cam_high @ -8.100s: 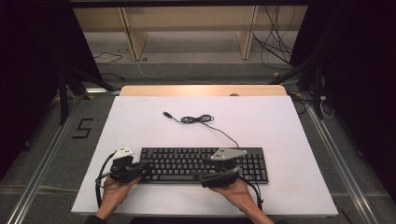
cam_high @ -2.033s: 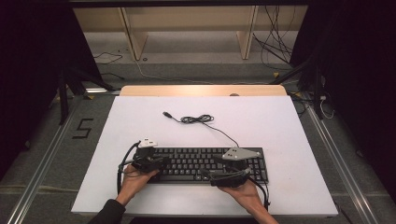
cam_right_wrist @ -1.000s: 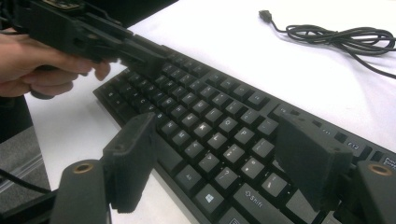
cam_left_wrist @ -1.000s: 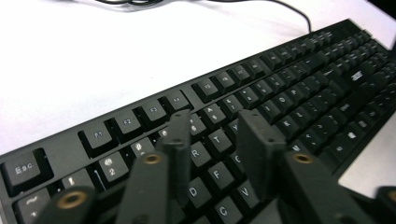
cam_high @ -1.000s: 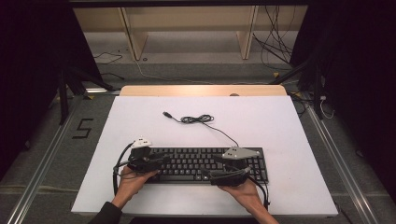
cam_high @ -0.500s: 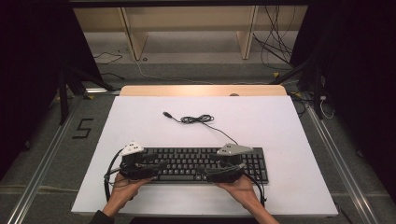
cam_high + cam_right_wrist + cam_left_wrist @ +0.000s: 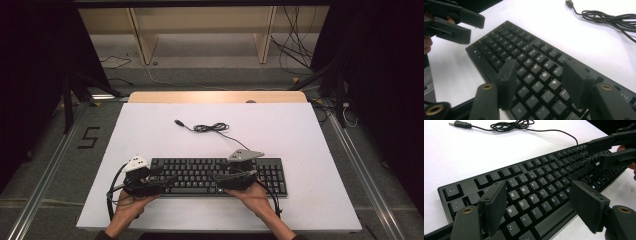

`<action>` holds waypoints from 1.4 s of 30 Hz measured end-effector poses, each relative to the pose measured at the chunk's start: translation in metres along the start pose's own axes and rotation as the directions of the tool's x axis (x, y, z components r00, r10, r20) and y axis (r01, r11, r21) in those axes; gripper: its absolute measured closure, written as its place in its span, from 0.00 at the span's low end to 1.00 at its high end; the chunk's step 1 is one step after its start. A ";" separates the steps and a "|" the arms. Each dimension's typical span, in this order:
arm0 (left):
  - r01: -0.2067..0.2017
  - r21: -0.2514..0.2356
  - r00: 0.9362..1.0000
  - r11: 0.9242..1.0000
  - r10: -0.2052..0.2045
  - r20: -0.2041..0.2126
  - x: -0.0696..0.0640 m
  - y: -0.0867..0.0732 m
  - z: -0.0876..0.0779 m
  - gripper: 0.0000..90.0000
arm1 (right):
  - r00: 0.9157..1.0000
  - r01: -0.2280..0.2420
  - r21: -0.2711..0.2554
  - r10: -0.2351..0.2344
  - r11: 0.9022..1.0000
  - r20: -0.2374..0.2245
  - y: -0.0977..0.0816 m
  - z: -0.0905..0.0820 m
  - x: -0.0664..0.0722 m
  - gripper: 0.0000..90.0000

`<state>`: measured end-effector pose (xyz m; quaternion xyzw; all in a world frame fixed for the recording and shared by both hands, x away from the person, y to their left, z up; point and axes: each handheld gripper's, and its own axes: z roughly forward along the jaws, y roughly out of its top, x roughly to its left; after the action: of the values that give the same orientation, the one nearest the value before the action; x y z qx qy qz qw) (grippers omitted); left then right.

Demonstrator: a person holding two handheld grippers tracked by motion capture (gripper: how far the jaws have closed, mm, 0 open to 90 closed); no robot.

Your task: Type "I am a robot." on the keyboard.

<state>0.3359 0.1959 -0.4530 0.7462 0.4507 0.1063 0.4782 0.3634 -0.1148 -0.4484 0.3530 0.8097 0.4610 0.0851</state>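
**Two grippers poised over a black keyboard**

The white surface (image 7: 150, 130) spans most of the high view, with a bare wooden strip along its far edge. On it, toward six o'clock, a black keyboard (image 7: 200, 175) lies flat, its long side parallel to the near edge. Its thin black cable (image 7: 212, 128) runs off toward twelve o'clock, bunches into a loose coil near the surface's middle, and ends in a USB plug (image 7: 177, 122) lying at about eleven o'clock from the coil.

The left gripper (image 7: 162, 180) hangs over the keyboard's left end; its jaws have just been opening and stand wide apart above the letter keys, with nothing pressed between them. The right gripper (image 7: 225, 176) sits over the keys right of centre, at three o'clock from the left one; its jaws have just been closing, yet a clear gap remains and they clamp nothing.
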 end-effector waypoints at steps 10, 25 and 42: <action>0.005 0.002 1.000 1.000 -0.005 -0.006 0.000 -0.004 -0.003 0.32 | 1.000 0.007 0.022 -0.007 1.000 0.003 0.002 0.008 -0.002 0.68; -0.001 -0.007 1.000 1.000 0.001 -0.005 -0.002 -0.007 -0.006 0.31 | 1.000 0.007 0.040 -0.007 0.999 -0.003 0.005 0.017 -0.004 0.88; -0.005 -0.018 1.000 1.000 0.005 -0.005 -0.004 -0.011 -0.011 0.31 | 0.999 0.020 0.084 -0.022 0.996 0.024 0.008 0.032 -0.005 1.00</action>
<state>0.3206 0.2012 -0.4546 0.7427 0.4492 0.1132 0.4836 0.3855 -0.0935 -0.4612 0.3536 0.8308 0.4214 0.0849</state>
